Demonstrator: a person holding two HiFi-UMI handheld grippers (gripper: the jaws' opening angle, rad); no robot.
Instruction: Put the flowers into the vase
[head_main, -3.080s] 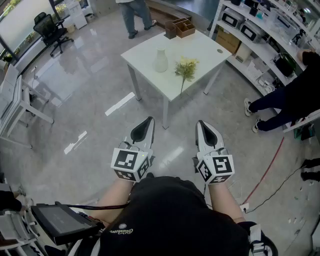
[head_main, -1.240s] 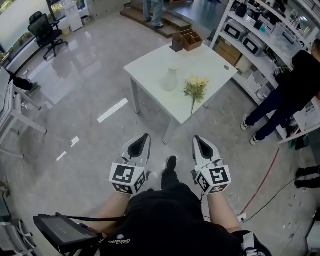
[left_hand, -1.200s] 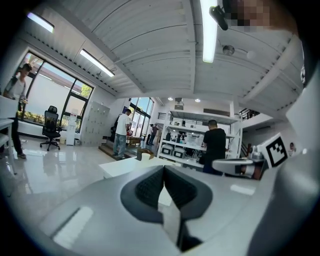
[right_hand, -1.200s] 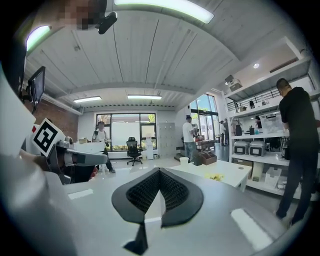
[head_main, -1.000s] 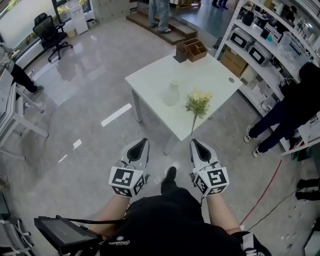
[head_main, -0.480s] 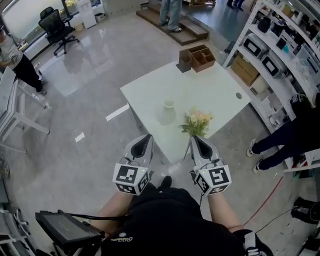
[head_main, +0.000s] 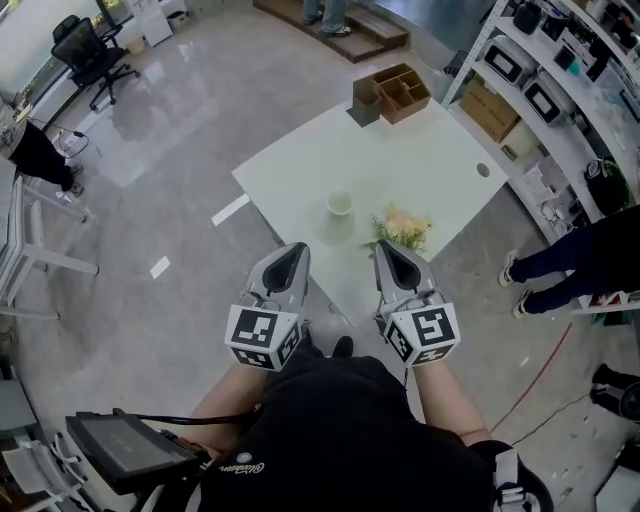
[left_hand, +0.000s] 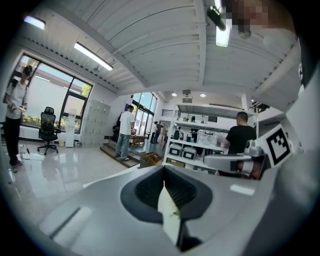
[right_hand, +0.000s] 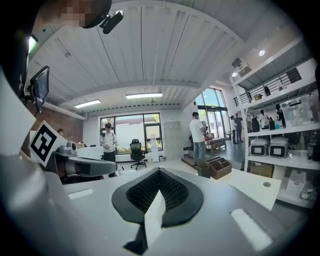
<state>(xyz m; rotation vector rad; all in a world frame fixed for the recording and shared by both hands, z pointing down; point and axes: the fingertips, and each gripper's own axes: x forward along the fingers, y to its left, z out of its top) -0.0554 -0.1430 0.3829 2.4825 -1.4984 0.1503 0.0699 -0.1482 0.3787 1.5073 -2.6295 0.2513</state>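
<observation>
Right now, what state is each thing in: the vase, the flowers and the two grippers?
vase: upright on the white table, no flowers in it.
flowers: lying on the table to the right of the vase, apart from it, not held.
left gripper: shut, nothing between its jaws.
right gripper: shut, nothing between its jaws.

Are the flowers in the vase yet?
No, the flowers lie on the table beside the vase, not in it.
</observation>
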